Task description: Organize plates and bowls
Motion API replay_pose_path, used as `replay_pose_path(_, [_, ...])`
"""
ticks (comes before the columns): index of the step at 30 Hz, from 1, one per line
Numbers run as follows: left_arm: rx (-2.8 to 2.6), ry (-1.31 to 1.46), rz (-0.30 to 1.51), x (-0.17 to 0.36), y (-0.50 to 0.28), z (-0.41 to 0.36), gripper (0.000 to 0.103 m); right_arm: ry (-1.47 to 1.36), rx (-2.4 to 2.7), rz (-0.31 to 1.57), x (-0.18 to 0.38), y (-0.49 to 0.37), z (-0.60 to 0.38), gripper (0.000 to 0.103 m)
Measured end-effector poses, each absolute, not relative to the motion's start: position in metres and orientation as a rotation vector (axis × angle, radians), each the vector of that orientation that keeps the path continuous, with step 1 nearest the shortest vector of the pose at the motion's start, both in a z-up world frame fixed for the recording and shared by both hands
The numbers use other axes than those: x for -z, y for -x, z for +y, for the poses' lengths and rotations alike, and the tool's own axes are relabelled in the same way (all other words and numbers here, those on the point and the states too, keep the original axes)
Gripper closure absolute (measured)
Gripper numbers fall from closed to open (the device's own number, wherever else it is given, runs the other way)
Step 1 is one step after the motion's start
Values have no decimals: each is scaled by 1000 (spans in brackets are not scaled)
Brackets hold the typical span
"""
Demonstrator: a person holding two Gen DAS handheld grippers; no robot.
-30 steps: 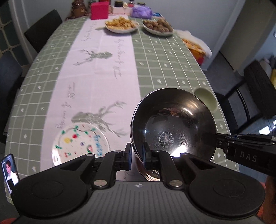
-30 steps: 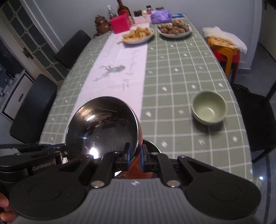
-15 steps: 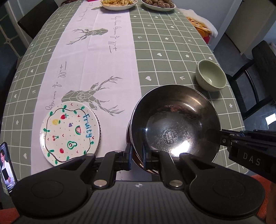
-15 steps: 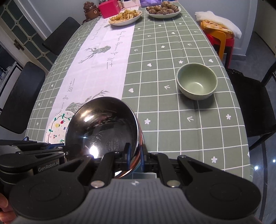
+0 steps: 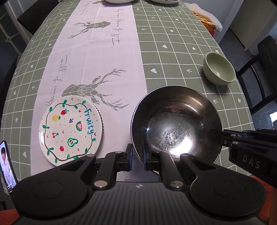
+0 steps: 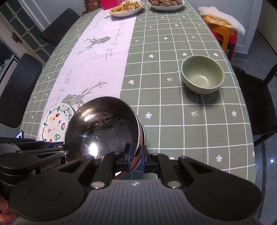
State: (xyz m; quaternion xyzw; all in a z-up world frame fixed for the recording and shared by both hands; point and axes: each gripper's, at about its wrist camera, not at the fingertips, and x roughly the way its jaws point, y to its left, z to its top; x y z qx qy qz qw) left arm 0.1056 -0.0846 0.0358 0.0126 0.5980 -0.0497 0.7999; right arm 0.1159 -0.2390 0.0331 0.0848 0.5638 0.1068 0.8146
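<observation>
A steel bowl (image 5: 174, 124) (image 6: 103, 124) is held by its rim from two sides near the table's front edge. My left gripper (image 5: 137, 155) is shut on its near-left rim. My right gripper (image 6: 135, 155) is shut on its right rim, and its tip shows in the left wrist view as well. Under the held bowl peeks the rim of a second steel bowl (image 6: 142, 133); whether the two touch I cannot tell. A white "Fruity" plate (image 5: 71, 129) (image 6: 55, 124) lies to the left on the runner. A green bowl (image 5: 219, 71) (image 6: 202, 76) stands to the right.
The table (image 6: 173, 107) has a green checked cloth and a white runner. Two plates of food (image 6: 126, 7) sit at the far end. A phone (image 5: 7, 164) lies at the front left edge. Dark chairs (image 6: 19, 86) flank the table, and a stool (image 6: 223, 31) stands on the right.
Both grippers came down with the steel bowl and tipped further downward. The bowl now sits low over the second steel bowl, close to the cloth. Both grips are unchanged.
</observation>
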Motion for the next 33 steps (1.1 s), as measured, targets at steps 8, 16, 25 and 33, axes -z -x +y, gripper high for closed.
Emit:
replay_pose_path(8, [119, -8, 1286, -34, -108, -82, 90, -185, -226, 1213, -29, -117, -239, 92])
replay_pose_path(16, [127, -18, 1263, -41, -107, -80, 90, -220, -244, 1195, -36, -116, -245, 89])
replay_pose_path(25, [204, -30, 1099, -83, -114, -83, 83, -281, -236, 1114, -60, -114, -271, 76])
replay_pose_path(33, [303, -52, 1014, -104, -132, -115, 81, -326, -69, 1073, -52, -137, -329, 70])
